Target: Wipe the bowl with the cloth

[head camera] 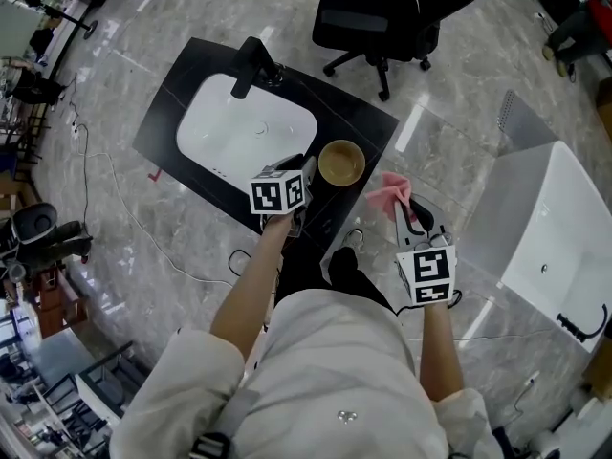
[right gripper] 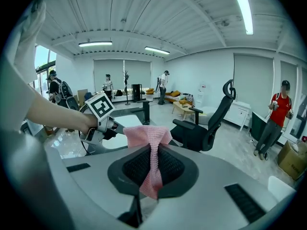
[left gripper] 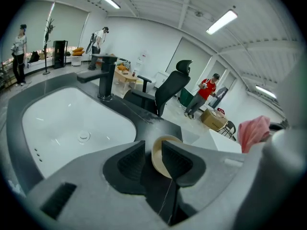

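Note:
A tan bowl (head camera: 341,162) stands upright on the black counter (head camera: 167,122), just right of the white basin (head camera: 239,127). My left gripper (head camera: 306,172) is at the bowl's left edge. In the left gripper view its jaws (left gripper: 152,146) stand open, and the bowl's (left gripper: 157,157) near rim shows in the gap between them with a dark space beside the left pad. To the right of the counter my right gripper (head camera: 404,207) is off the surface and shut on a pink cloth (head camera: 390,194). The cloth (right gripper: 146,135) bunches above the pads and hangs down between them (right gripper: 153,163).
A black faucet (head camera: 251,65) rises at the basin's far side. A black office chair (head camera: 382,17) stands beyond the counter. A white tub (head camera: 555,228) lies on the marble floor to the right. Several people stand farther back in the room.

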Demonstrator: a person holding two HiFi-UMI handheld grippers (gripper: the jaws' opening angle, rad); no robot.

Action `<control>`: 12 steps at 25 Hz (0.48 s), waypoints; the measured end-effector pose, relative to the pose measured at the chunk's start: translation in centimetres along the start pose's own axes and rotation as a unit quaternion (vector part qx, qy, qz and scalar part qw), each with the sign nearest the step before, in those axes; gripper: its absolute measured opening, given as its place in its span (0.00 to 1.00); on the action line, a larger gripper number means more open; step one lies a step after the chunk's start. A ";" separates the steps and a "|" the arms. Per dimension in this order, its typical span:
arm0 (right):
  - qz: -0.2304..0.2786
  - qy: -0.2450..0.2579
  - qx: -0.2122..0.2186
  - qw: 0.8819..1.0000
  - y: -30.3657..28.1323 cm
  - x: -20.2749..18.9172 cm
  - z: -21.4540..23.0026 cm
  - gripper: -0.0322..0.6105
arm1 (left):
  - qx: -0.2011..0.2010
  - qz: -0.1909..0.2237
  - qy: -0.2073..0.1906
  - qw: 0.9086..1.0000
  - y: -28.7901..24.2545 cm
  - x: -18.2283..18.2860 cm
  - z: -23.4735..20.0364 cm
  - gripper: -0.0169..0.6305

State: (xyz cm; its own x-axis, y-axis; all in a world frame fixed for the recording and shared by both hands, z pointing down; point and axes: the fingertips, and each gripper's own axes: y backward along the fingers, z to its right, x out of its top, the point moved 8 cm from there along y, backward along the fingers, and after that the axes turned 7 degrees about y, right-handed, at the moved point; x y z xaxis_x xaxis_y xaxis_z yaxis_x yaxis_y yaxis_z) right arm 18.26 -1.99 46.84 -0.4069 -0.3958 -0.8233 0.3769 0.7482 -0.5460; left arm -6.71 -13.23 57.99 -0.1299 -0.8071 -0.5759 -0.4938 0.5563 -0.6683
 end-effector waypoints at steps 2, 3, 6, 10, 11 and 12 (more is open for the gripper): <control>0.006 0.002 0.000 1.000 0.2 0.8 0.0 0.08 | -0.005 0.016 -0.012 1.000 1.5 0.8 0.5 0.20; 0.012 0.003 0.000 1.000 0.2 1.4 0.0 0.08 | -0.007 0.026 -0.019 0.999 2.3 1.3 0.7 0.20; 0.029 0.014 0.002 0.999 -0.2 3.2 0.1 0.08 | -0.009 0.058 -0.038 0.998 5.0 3.1 1.3 0.20; 0.053 0.037 -0.002 0.998 -1.1 5.9 0.1 0.08 | -0.020 0.101 -0.052 0.993 8.3 5.0 1.7 0.19; 0.060 0.039 -0.001 0.997 -1.3 6.7 0.1 0.08 | -0.023 0.113 -0.054 0.992 9.2 5.5 1.7 0.17; 0.068 0.039 0.000 0.997 -1.6 7.5 0.1 0.08 | -0.026 0.126 -0.056 0.990 10.1 6.1 1.8 0.16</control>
State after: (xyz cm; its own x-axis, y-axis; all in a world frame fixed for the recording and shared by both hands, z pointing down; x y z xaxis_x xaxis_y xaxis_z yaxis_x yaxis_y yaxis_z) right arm 14.74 -6.22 41.50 -0.4150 -0.2476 -0.8755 0.4332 0.7924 -0.4294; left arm -10.95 -12.17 46.95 -0.1602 -0.6163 -0.7710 -0.5017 0.7235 -0.4741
